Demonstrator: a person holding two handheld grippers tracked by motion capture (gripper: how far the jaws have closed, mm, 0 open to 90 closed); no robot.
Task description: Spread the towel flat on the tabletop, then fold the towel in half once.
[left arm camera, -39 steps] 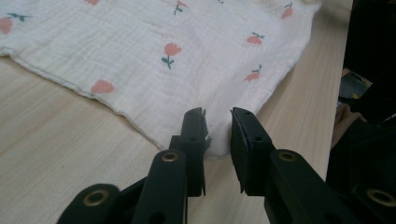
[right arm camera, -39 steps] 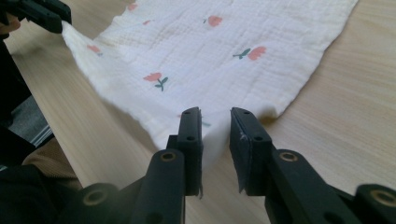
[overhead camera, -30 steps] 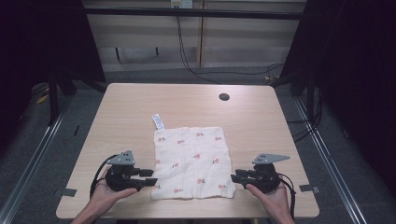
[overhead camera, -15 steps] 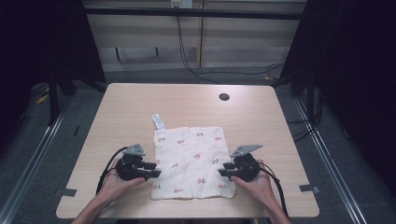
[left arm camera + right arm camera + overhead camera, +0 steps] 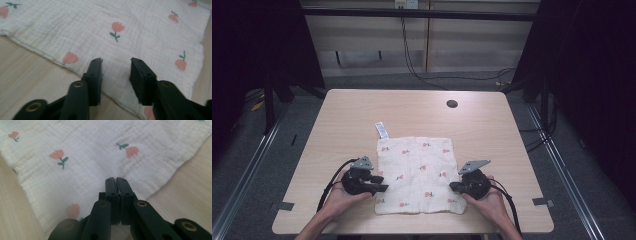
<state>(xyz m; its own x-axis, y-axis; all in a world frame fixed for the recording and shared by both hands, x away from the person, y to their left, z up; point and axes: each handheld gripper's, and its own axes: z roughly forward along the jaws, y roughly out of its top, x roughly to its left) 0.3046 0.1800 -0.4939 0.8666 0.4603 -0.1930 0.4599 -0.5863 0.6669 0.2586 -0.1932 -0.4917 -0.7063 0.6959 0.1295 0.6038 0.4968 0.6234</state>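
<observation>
1. Dark walls and a grey floor lie around a light wooden tabletop (image 5: 342, 130).
2. One white cloth (image 5: 419, 172) with small pink flowers lies flat on the near half of the tabletop, close to the person's edge.
3. One small white tag (image 5: 382, 129) sticks out from the far left corner of the cloth.
4. One dark round hole (image 5: 452, 103) sits in the tabletop, far from the cloth on the far right side.
5. Two hands come in from the bottom of the high view, and each one holds a black tool.
6. The left tool (image 5: 381, 188) sits at the left edge of the cloth, near the front corner.
7. In the left gripper view, the left tool (image 5: 116, 68) has its two jaws apart, with the cloth (image 5: 140, 32) edge lying under the gap between them. The jaws have just been closing, but they do not pinch the cloth yet.
8. The right tool (image 5: 454, 187) sits at the right edge of the cloth, near the other front corner.
9. In the right gripper view, the right tool (image 5: 116, 185) has its jaws pressed together, and a thin bit of the cloth (image 5: 82, 152) edge is pinched between them. The cloth bunches up a little just past the tips.
10. The two tools are well apart, one on each side of the cloth, and they point toward each other.
</observation>
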